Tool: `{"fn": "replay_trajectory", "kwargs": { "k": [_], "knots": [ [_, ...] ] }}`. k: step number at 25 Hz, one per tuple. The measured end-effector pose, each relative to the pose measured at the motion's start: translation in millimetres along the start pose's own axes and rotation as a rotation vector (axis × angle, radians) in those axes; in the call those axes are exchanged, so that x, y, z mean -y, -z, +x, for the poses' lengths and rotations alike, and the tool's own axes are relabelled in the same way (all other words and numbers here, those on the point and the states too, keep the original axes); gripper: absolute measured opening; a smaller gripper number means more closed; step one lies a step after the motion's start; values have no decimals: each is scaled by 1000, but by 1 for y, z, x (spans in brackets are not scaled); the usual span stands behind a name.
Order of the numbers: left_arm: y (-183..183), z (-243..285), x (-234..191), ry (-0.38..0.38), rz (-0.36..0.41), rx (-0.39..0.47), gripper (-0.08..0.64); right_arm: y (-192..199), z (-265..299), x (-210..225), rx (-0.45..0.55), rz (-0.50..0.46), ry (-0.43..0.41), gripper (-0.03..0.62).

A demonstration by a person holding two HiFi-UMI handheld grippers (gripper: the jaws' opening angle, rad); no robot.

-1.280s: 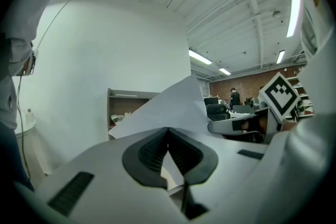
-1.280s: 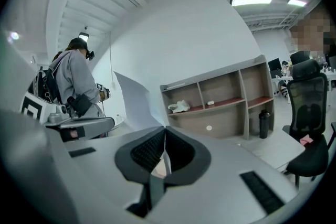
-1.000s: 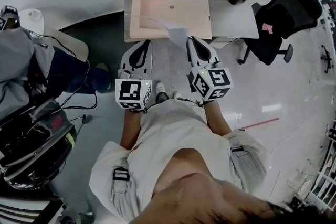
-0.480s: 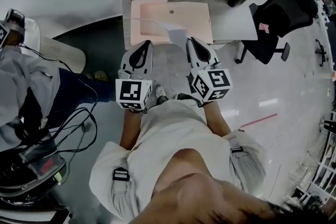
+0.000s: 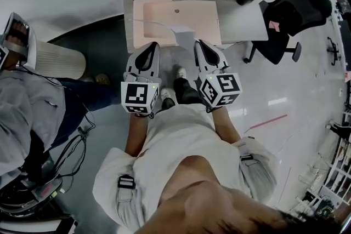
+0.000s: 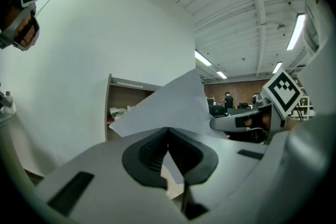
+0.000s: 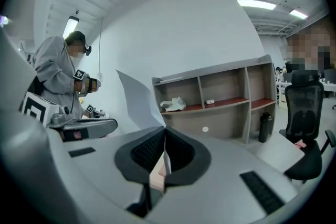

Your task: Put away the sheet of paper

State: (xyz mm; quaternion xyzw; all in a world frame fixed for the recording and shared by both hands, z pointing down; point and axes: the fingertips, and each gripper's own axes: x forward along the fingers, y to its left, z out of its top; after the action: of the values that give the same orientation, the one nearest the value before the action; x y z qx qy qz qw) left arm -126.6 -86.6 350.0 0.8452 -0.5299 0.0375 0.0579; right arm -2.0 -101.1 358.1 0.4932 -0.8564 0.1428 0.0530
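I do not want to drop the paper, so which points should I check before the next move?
1. Left gripper shut on the sheet of paper: ok.
2. Right gripper shut on the sheet of paper: ok.
3. Desk straight ahead of both grippers: ok.
4. Chair beside the desk, off the path: ok.
5. Place where the sheet of paper belongs: cannot tell.

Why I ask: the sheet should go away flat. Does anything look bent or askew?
The sheet, pinched by both the left gripper and the right gripper, bows and twists between them rather than lying flat. No tear shows, and nothing else stands out.
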Motion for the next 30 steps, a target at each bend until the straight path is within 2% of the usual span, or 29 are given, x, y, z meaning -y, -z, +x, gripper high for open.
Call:
{"fn": "replay_trajectory", "kwargs": {
  "k": [6, 11, 18, 26, 30],
  "knots": [
    [-1, 27, 6, -15, 36, -19, 15, 3, 18, 25, 2, 35, -28, 19],
    [-4, 63, 4, -42, 52, -31, 15, -11, 47, 50, 23, 41, -77, 18],
    [-12, 102, 11, -67, 62, -27, 15, -26, 67, 90, 35, 41, -103, 18],
    [-10, 122, 17, -109, 64, -61, 15, -28, 82, 107, 22, 74, -159, 18],
    [-5, 131, 20, -103, 53, -90, 15, -29, 86, 112, 16, 91, -167, 18]
  ]
}}
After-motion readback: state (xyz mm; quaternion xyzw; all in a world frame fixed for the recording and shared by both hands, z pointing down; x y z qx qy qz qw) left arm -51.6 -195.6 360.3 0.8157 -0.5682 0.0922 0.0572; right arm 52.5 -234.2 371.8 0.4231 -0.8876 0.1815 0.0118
